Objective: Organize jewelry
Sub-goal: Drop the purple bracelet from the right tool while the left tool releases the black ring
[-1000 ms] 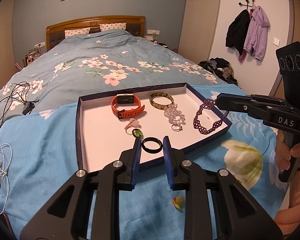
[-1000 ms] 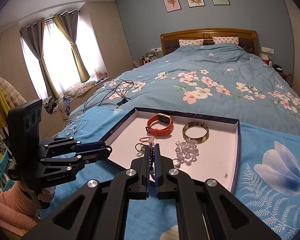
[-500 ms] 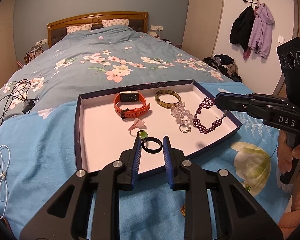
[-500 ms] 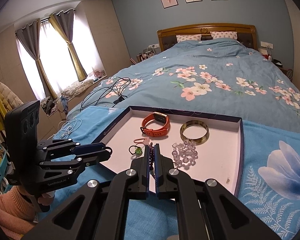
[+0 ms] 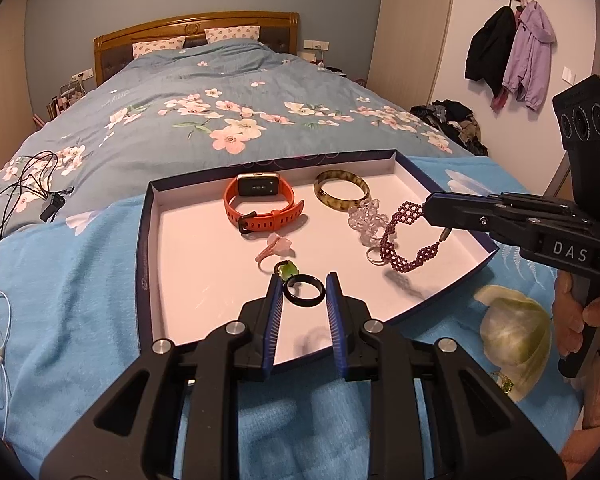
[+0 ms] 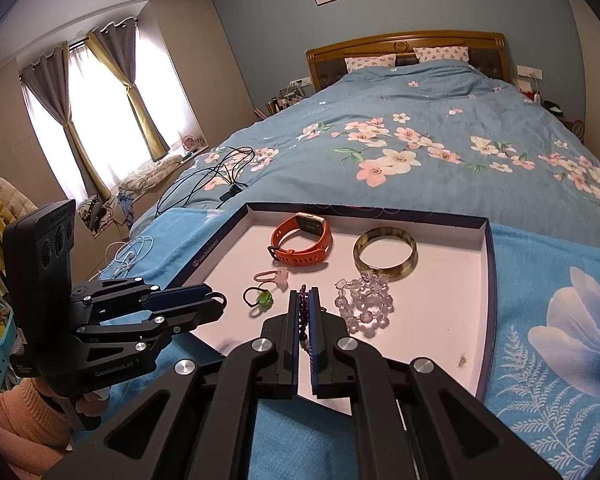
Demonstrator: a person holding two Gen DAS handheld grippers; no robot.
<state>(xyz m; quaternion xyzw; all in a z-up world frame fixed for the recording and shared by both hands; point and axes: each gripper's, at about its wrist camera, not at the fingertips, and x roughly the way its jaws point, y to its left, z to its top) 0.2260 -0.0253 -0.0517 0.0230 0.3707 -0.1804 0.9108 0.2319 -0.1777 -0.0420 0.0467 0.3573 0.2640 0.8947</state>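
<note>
- Right now, left tongs (image 5: 303, 298) grip a black ring (image 5: 303, 290) btwn the blue pads, held just above the tray floor near its front edge.
- Right tongs (image 6: 305, 320) clamped tight on a purple beaded bracelet (image 5: 405, 240); rest of it hangs in a loop over the tray's right side, w/ a shadow on the floor beneath.
- Tray (image 5: 152, 216), dark-rimmed, white inside, sits on a blue blanket (image 5: 60, 280) at the foot of the bed (image 5: 220, 92).
- In tray: orange watch (image 5: 260, 204) at back, amber bangle (image 5: 341, 195) beside it, clear bead bracelet (image 6: 364, 306) just in front of bangle, small silver ring (image 5: 374, 257) by the purple loop.
- Pink ring (image 5: 274, 249) & green-stone ring (image 5: 287, 270) lie mid-tray, just beyond the left tongs.
- Person's hand (image 5: 580, 320) holds the right handle.
</note>
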